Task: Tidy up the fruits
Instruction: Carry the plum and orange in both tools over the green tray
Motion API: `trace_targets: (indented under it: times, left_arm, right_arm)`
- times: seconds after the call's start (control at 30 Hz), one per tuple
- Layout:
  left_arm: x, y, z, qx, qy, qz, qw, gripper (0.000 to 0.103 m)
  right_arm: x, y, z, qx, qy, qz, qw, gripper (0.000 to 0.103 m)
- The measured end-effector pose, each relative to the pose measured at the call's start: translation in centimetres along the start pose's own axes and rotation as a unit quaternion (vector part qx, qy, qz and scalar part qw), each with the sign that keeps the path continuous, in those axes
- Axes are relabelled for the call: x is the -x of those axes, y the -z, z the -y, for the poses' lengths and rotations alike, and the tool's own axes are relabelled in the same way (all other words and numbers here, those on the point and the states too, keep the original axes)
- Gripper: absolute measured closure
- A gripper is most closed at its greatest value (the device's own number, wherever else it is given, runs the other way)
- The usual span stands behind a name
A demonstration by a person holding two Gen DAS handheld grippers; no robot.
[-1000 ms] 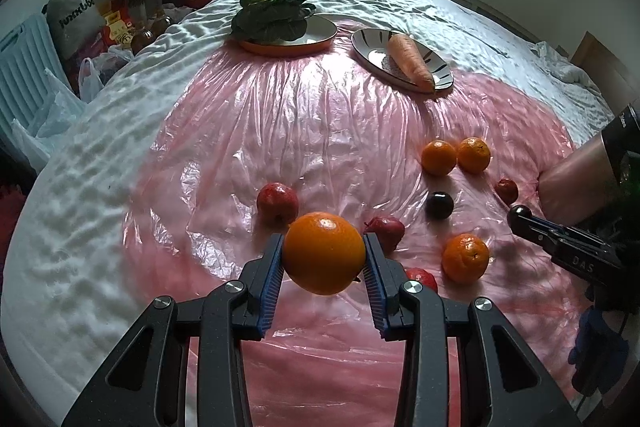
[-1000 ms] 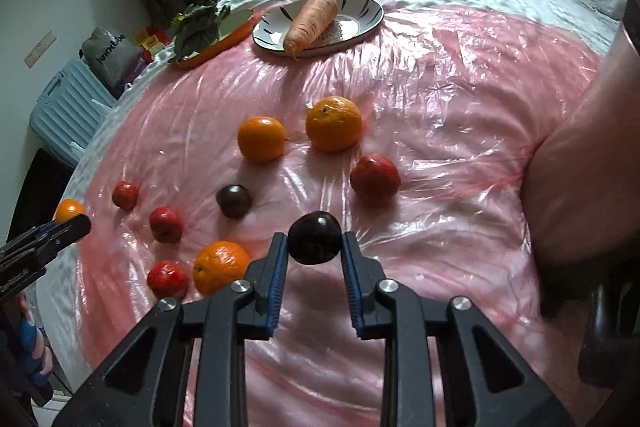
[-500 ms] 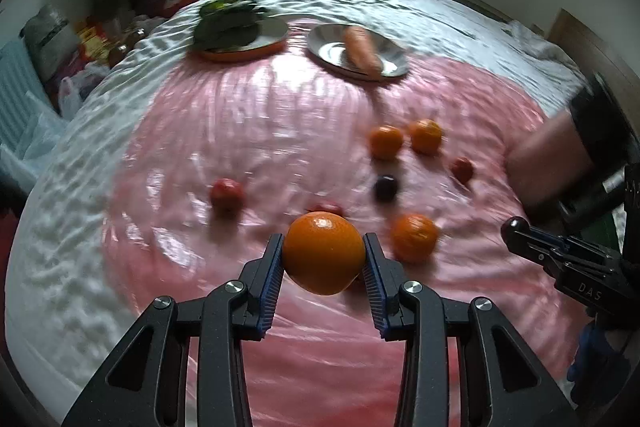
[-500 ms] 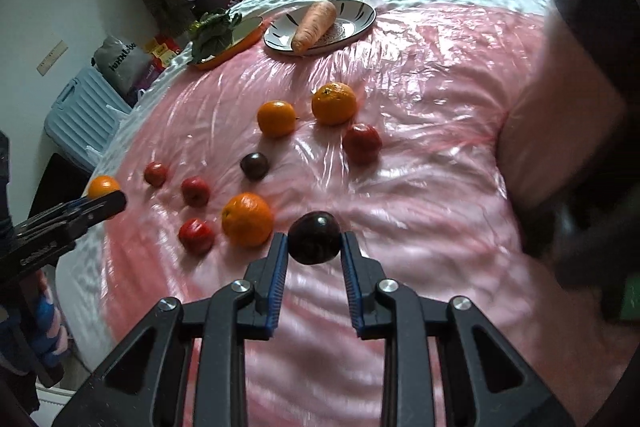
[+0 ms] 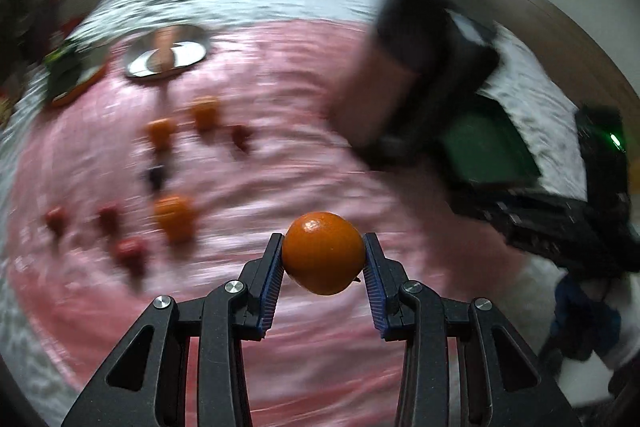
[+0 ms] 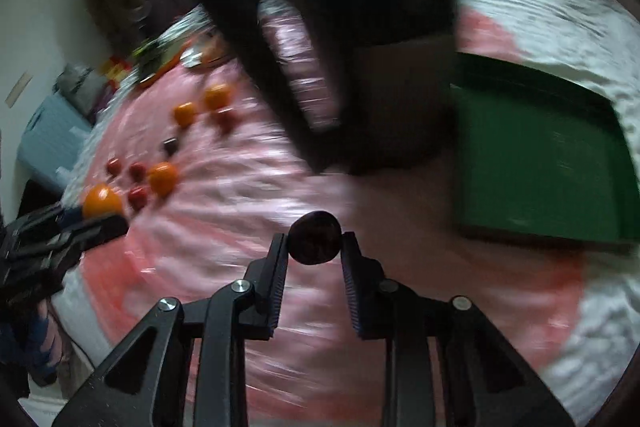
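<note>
The left gripper (image 5: 323,259) was closed on an orange (image 5: 323,253), which sat between its two blue pads, lifted above the pink plastic sheet (image 5: 280,163). The right gripper (image 6: 314,245) was closed on a dark plum (image 6: 315,237), also held in the air. Both pictures were blurred, so small details could not be read.

To the right of the sheet lay a green tray (image 6: 536,163) on the white bedcover (image 6: 560,23). As far as its visible part showed, no fruit was in it; a dark blurred shape hid its near corner in the right view. I judge that the tray was the place for the fruit, so the sorting was only at its beginning, with these two pieces on the way.

Much remained on the sheet: three oranges (image 5: 175,217), four small red fruits (image 5: 129,249) and one more dark plum (image 6: 171,146), all well apart from the tray. A plate (image 5: 166,53) with something orange on it, too blurred to name, stood at the far edge of the sheet.
</note>
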State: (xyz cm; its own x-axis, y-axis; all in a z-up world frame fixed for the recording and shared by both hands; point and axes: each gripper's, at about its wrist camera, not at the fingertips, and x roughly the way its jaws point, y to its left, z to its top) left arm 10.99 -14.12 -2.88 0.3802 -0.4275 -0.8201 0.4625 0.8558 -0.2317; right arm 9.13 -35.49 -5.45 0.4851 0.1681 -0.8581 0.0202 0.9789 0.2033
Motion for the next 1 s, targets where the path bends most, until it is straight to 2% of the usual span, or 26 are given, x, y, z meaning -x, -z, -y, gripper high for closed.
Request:
trace_targets:
  times: [0.27,0.4,0.5,0.6,0.73,1.0]
  left_arm:
    - [-5.1,-4.0,11.7,-0.07,0.068,-0.004,0.9952,0.07]
    - [-8.8,-6.4,16.4,-0.088,0.077,-0.006,0.9931,0.069]
    - [-12.0,-7.9,18.9,-0.1,0.068,-0.009,0.9926,0.07]
    - [-15.4,-9.1,19.7,-0.104,0.049,-0.019,0.9932,0.07]
    - [-18.0,-9.6,20.0,-0.102,0.032,-0.033,0.9937,0.07]
    - [-20.9,-8.7,20.0,-0.104,0.011,-0.069,0.9921,0.07]
  right_arm:
    - [3.4,-1.8,12.0,-0.051,0.077,0.035,0.995,0.06]
    - [3.3,-2.7,17.6,-0.065,0.102,0.038,0.992,0.06]
    - [2.4,-3.6,21.0,-0.069,0.113,0.033,0.991,0.06]
    - [1.0,-4.2,23.2,-0.066,0.118,0.028,0.99,0.06]
    - [-0.4,-4.3,25.3,-0.066,0.123,0.027,0.99,0.059]
    - [-1.8,-4.0,27.5,-0.071,0.141,0.013,0.987,0.058]
